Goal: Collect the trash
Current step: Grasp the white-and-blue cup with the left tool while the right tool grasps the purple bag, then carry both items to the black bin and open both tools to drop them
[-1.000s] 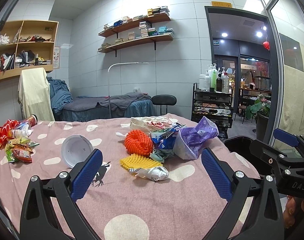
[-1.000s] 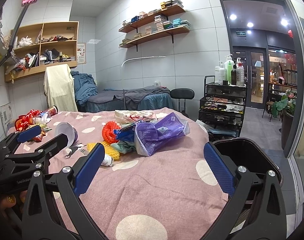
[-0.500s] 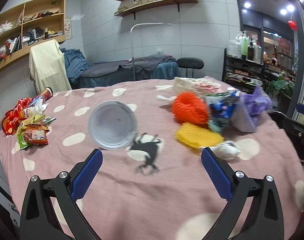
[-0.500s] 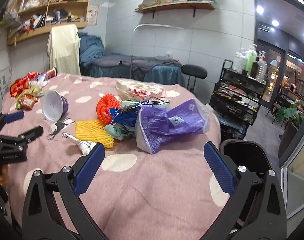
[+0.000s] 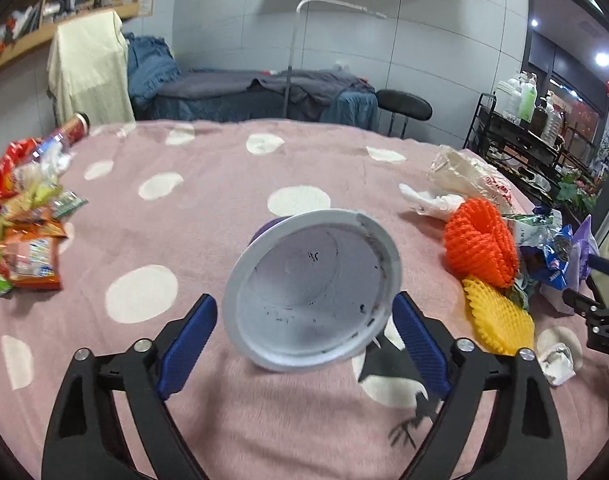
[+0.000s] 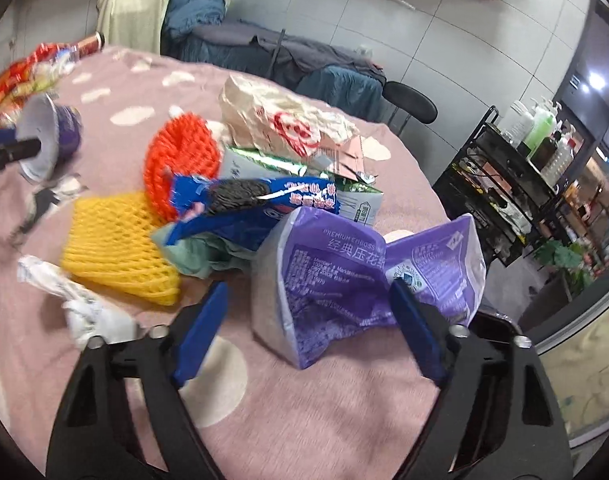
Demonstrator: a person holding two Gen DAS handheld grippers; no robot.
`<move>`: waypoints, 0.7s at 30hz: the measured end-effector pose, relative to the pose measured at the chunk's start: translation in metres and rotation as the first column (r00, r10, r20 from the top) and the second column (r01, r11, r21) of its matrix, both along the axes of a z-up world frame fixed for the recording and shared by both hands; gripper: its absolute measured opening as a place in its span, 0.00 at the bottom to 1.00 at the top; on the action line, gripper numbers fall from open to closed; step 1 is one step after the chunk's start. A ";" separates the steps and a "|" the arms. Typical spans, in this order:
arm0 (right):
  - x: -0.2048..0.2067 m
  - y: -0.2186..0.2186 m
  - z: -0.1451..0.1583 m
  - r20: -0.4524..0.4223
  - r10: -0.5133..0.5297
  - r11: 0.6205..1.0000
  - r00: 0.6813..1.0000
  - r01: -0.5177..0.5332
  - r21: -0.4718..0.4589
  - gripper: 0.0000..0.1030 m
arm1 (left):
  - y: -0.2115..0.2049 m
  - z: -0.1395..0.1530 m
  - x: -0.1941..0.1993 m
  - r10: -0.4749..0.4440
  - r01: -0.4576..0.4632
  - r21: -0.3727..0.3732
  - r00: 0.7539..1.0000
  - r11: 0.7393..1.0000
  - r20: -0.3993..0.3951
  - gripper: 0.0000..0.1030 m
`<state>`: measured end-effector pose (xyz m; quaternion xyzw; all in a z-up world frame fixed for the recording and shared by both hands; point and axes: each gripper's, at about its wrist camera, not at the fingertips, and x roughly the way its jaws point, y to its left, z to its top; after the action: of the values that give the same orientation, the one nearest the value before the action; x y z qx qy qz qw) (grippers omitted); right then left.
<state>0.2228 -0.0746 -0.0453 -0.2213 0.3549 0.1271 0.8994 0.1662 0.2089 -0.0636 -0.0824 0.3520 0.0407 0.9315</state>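
Closing in from a wide view of the room, both grippers now sit low over the pink, white-spotted desk (image 5: pixel 296 432), each lined up on its own piece of trash, and the jaws of both have just been narrowing. The left gripper (image 5: pixel 300 340) straddles a tipped paper cup (image 5: pixel 312 292): its blue pads flank the white rim, apparently just clear of it on the left and close to touching on the right, so the cup looks framed but not yet gripped. The right gripper (image 6: pixel 308 328) stands apart around the near end of a crumpled purple plastic bag (image 6: pixel 344 280), with a gap on the left pad and the right pad at the film. This suggests two pick-ups are about to be made at once. The cup lies on its side, mouth toward the camera, its white inside speckled with dark residue and its outside purple. The bag is thin, glossy and printed, part of a heap with an orange foam net (image 6: pixel 180 164), a yellow foam net (image 6: pixel 116 248) and a blue wrapper (image 6: pixel 244 200).
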 end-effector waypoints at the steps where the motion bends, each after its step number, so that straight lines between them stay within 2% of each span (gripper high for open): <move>1: 0.005 0.001 -0.004 -0.014 0.003 1.000 1.000 -0.003 -0.009 0.62 | 0.004 -0.004 0.007 -0.001 0.001 -0.020 1.000 1.000 -0.023 0.72; 2: 0.010 0.001 -0.008 -0.021 0.003 1.000 1.000 -0.003 -0.015 0.54 | 0.007 -0.009 0.013 -0.006 0.003 -0.045 0.999 0.999 -0.049 0.65; 5: 0.018 -0.001 -0.013 -0.036 0.007 1.000 0.999 -0.008 -0.010 0.45 | 0.011 -0.016 0.022 -0.010 0.000 -0.095 0.995 0.996 -0.103 0.44; 6: 0.018 -0.003 -0.012 -0.039 0.011 1.000 0.999 -0.011 0.006 0.44 | 0.011 -0.016 0.022 -0.010 -0.001 -0.095 0.994 0.995 -0.112 0.41; 10: 0.019 -0.018 -0.006 -0.051 0.025 0.994 0.998 -0.020 0.106 0.38 | 0.010 -0.013 0.019 0.030 -0.038 -0.064 0.993 0.997 -0.117 0.16; 14: 0.013 -0.030 0.003 -0.038 0.020 0.983 0.999 -0.013 0.184 0.35 | 0.015 -0.009 0.011 0.052 -0.063 -0.110 0.994 0.992 -0.097 0.09; 21: -0.007 -0.053 0.019 0.001 -0.001 0.962 1.000 0.000 0.271 0.33 | -0.008 0.016 -0.005 0.021 -0.023 -0.080 0.999 0.997 -0.027 0.08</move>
<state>0.2154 -0.1279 -0.0260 -0.0959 0.3338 0.1742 0.9214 0.1615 0.2008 -0.0475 -0.1232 0.3645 0.0378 0.9222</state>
